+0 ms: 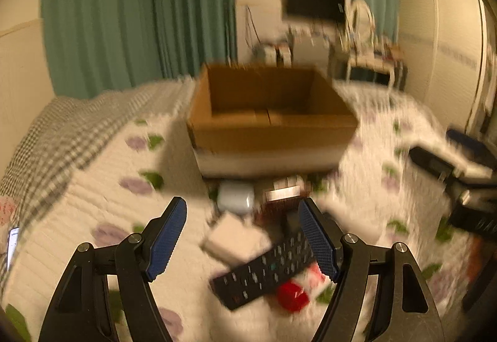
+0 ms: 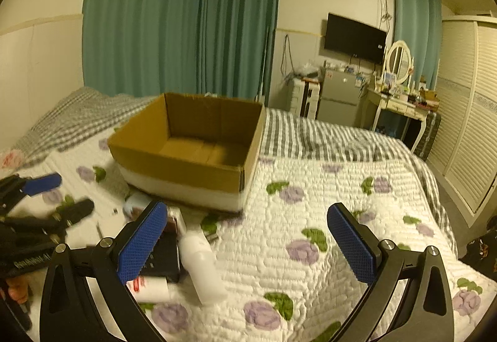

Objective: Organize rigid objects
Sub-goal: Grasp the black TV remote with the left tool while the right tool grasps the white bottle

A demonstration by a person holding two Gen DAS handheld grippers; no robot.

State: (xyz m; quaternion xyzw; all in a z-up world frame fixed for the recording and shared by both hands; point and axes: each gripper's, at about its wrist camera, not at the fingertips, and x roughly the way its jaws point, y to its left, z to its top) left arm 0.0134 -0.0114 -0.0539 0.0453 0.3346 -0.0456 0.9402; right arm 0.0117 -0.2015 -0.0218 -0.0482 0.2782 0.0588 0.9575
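While its blue, dimpled pads stand wide apart over the quilted bed (image 1: 102, 168), the left gripper (image 1: 242, 238) holds nothing. Between its fingers, from left to right, lie a flat white box (image 1: 237, 238), a black button-covered remote (image 1: 264, 272) set on a slant, and a red cap (image 1: 292, 297) on a white item, all blurred. Just ahead of them sit a rounded pale-blue case (image 1: 235, 197) and a small brown-and-white packet (image 1: 284, 194), and beyond those the open cardboard box (image 1: 270, 121), square-walled and with nothing visible inside.

The right gripper (image 2: 253, 244) is likewise spread open and holds nothing, over bare quilt with purple flowers. By its left finger lie a dark flat item (image 2: 164, 258) and a smooth white bottle (image 2: 202, 264) on its side; the box (image 2: 189, 149) stands ahead and to the left. At far left the other gripper (image 2: 37, 205) shows as a blur. A striped blanket (image 2: 326, 136) covers the bed past the quilt.
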